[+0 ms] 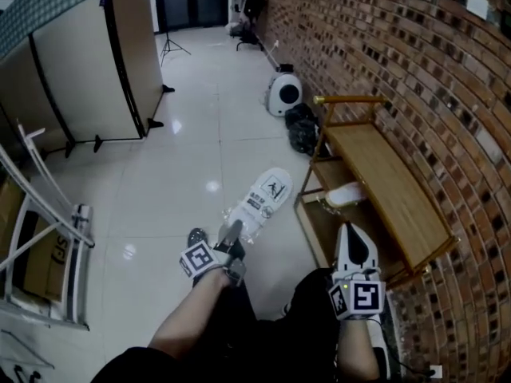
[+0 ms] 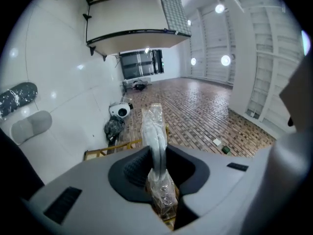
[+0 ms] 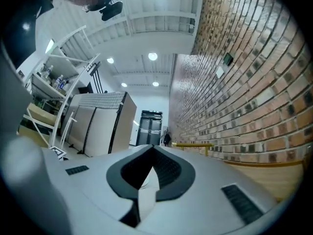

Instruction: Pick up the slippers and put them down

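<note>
A white slipper sealed in clear plastic [image 1: 262,196] sticks forward out of my left gripper [image 1: 233,231], which is shut on its near end. Seen edge-on in the left gripper view, that slipper [image 2: 154,126] is pinched between the dark pads of the left gripper [image 2: 157,153]. My right gripper [image 1: 350,230] hovers at the front of the wooden shoe rack [image 1: 391,190]. In its own view the right gripper [image 3: 152,153] is shut on a thin white piece [image 3: 145,192], apparently a slipper, mostly hidden. Another white slipper [image 1: 345,194] lies on the rack's lower shelf.
A brick wall [image 1: 415,70] runs along the right behind the rack. A round white appliance [image 1: 284,94] and a black bag [image 1: 302,130] sit on the tiled floor beyond it. A folding partition [image 1: 80,70] and a metal frame [image 1: 48,238] stand at the left.
</note>
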Demonstrator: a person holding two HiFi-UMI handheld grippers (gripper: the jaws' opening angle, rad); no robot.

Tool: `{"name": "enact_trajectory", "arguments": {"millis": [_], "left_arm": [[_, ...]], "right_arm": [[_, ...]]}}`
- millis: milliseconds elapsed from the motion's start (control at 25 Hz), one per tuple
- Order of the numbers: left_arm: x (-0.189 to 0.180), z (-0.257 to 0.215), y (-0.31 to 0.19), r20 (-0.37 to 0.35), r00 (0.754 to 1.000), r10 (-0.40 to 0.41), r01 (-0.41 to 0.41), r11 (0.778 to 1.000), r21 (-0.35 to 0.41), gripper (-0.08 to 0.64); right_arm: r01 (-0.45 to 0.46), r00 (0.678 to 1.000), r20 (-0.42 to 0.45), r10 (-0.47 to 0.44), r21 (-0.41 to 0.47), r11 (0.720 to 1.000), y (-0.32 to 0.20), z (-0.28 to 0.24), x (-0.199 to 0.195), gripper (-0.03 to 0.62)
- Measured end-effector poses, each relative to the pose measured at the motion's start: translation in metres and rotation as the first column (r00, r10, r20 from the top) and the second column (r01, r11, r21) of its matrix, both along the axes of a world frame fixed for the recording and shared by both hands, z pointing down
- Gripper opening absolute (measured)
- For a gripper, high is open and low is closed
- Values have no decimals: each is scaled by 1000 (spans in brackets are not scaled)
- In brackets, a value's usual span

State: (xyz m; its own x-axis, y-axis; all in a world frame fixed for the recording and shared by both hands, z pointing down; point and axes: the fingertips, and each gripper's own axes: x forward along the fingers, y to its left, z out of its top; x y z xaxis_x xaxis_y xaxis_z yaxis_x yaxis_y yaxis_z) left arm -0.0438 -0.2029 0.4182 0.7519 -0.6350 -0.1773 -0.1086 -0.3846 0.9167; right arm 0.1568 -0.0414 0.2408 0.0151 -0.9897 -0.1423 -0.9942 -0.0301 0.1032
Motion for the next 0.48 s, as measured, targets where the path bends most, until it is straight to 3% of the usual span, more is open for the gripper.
{"name": "enact_trajectory", "arguments": {"millis": [160,320,480], "left_arm": [[-44,-10,-4,-16,995,-99,100,995,26,69],[-60,-22,-10,-53,988,-147,149,987,55,69],[-68,-23,-26,40,981,-188,186,980,65,69]], "right_arm": [[81,997,13,-81,8,997,-15,3,-24,9],[128,992,16,-128,8,992,-28,6,-42,9],[156,988,-6,-156,-17,988,-55,15,-56,9]]}}
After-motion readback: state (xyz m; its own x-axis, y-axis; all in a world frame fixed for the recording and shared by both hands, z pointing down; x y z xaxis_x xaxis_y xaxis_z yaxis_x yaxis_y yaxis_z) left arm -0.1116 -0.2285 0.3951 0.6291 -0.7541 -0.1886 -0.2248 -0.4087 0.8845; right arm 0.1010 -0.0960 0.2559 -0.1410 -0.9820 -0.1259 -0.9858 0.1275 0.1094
